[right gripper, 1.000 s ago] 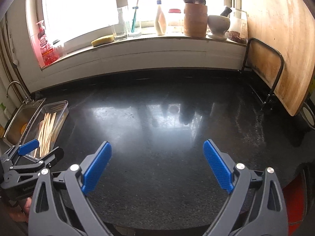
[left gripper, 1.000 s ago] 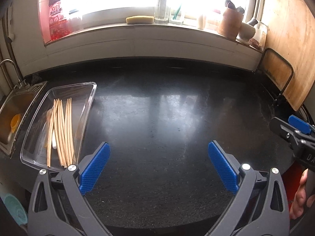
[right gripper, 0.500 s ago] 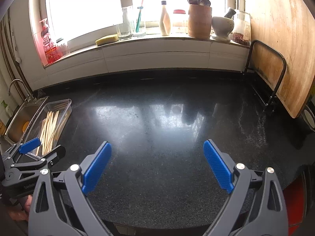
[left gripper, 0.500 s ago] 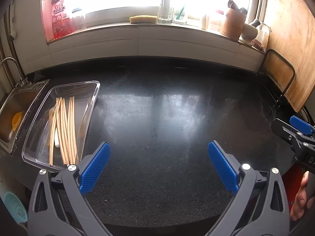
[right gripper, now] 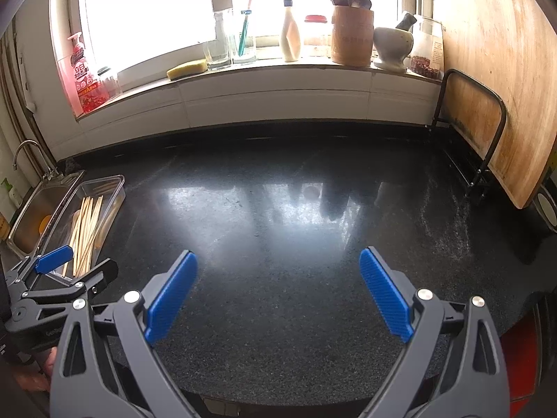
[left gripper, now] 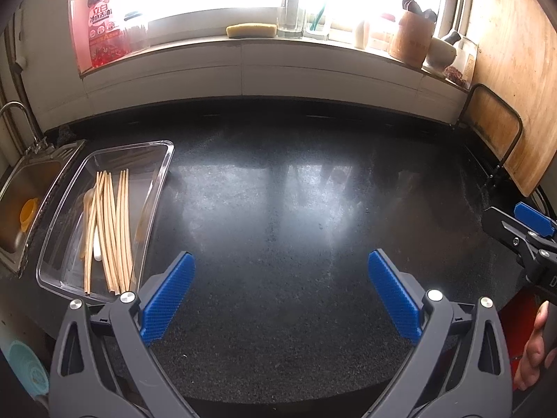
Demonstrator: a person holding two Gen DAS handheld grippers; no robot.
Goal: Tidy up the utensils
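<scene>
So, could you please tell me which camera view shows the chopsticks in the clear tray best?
The left wrist view: the chopsticks lie close and unobstructed in the clear tray. The right wrist view shows them smaller, their near ends hidden behind the left tool.

A home kitchen. A dark speckled stone surface [right gripper: 313, 244] runs under a bright window, with a steel sink [left gripper: 24, 209] and tap [right gripper: 31, 156] at its left end. The sill holds a sponge [right gripper: 186, 68], a dish-soap bottle [right gripper: 81, 76], a mortar and pestle [right gripper: 393, 43] and a wooden utensil crock [right gripper: 351, 36]. Wooden cutting boards [right gripper: 494, 69] stand in a rack on the right.
</scene>
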